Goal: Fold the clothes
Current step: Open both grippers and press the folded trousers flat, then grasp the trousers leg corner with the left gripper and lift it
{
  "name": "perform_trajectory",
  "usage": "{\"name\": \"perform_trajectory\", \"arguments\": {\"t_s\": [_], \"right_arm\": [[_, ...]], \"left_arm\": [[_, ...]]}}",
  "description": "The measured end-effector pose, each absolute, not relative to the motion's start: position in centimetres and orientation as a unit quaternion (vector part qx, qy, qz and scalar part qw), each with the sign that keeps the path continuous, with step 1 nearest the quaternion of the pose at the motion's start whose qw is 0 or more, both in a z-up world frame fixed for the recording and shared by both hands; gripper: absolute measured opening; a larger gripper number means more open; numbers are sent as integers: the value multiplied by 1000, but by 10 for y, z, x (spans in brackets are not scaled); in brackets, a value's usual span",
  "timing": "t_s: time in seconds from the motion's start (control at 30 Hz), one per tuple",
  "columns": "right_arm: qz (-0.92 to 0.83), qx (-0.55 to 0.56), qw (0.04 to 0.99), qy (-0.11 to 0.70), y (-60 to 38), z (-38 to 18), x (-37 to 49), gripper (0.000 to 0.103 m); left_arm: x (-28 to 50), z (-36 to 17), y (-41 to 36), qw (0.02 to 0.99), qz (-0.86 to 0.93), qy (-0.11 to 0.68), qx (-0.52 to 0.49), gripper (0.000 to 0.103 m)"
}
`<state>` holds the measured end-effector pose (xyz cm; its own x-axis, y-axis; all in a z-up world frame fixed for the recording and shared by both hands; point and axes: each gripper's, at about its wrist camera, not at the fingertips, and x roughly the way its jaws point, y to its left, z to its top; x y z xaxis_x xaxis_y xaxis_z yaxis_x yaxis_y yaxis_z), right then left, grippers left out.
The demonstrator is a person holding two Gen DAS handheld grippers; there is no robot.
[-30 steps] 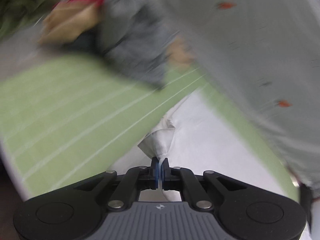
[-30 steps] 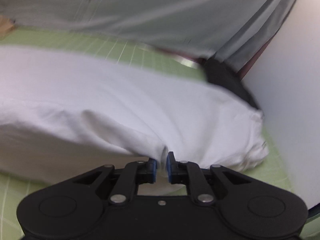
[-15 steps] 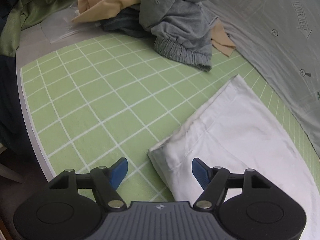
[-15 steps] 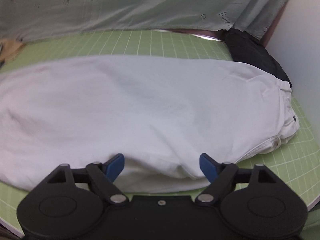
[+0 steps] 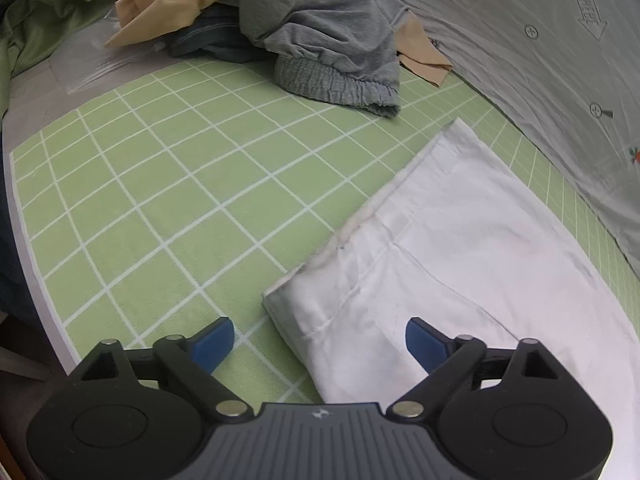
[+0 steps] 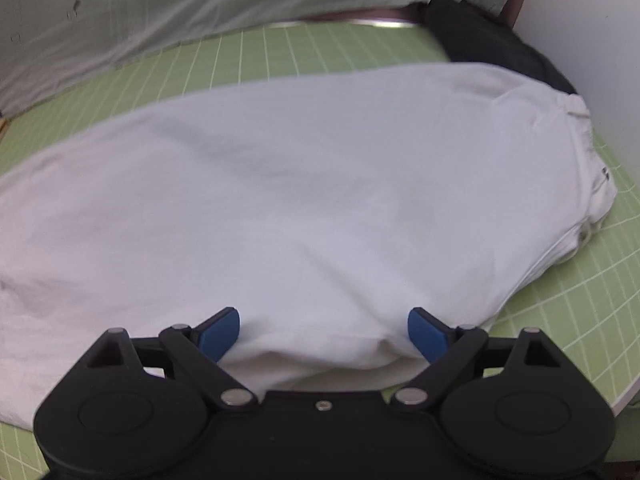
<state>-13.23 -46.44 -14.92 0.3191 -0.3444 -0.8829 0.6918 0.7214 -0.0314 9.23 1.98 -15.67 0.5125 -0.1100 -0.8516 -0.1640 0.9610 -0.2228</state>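
A white garment (image 5: 460, 248) lies folded lengthwise on the green grid mat (image 5: 168, 200). Its hem end is just in front of my left gripper (image 5: 320, 344), which is open and empty above the hem corner. In the right wrist view the same white garment (image 6: 300, 200) fills the middle, with its waistband end at the right. My right gripper (image 6: 324, 332) is open and empty, its blue pads (image 6: 220, 332) over the near folded edge.
A pile of unfolded clothes (image 5: 312, 40), grey, tan and dark, sits at the far end of the mat. A pale printed cloth (image 5: 540, 60) hangs along the back. A dark garment (image 6: 492, 48) lies at the far right by a white wall (image 6: 592, 40).
Both grippers were shut on the white garment one second ago and have opened and let it go. The garment now lies flat on the mat.
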Motion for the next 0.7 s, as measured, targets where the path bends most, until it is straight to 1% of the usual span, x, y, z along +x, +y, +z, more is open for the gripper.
{"name": "perform_trajectory", "arguments": {"t_s": [0.07,0.2,0.27,0.3,0.37,0.4,0.43,0.47,0.5,0.57,0.7], "right_arm": [[-334,168,784,495,-461,-157,-128,92],[-344,155,778,503,-451,-158,-124,93],[-342,150,779,504,-449,-155,-125,93],[-342,154,779,502,-449,-154,-127,93],[-342,161,780,499,-449,-150,-130,93],[-341,166,781,496,-449,-147,-133,93],[-341,170,782,493,-449,-145,-136,93],[-340,173,784,490,-449,-143,-138,93],[-339,175,785,487,-450,-141,-141,93],[-337,182,787,483,-450,-138,-146,93],[-330,184,793,478,-453,-133,-154,93]], "left_arm": [[94,-158,15,860,16,494,-127,97],[99,-160,7,863,18,491,-118,97],[100,-160,4,864,18,489,-121,94],[101,-160,0,866,17,487,-115,90],[102,-156,-9,871,24,484,-81,57],[104,-155,-12,871,25,486,-67,50],[105,-154,-12,869,17,489,-70,34],[106,-153,-10,866,5,493,-86,24],[107,-150,-10,865,-1,493,-96,24],[107,-142,-12,869,-6,484,-105,20],[100,-118,-28,884,-33,454,-110,19]]}}
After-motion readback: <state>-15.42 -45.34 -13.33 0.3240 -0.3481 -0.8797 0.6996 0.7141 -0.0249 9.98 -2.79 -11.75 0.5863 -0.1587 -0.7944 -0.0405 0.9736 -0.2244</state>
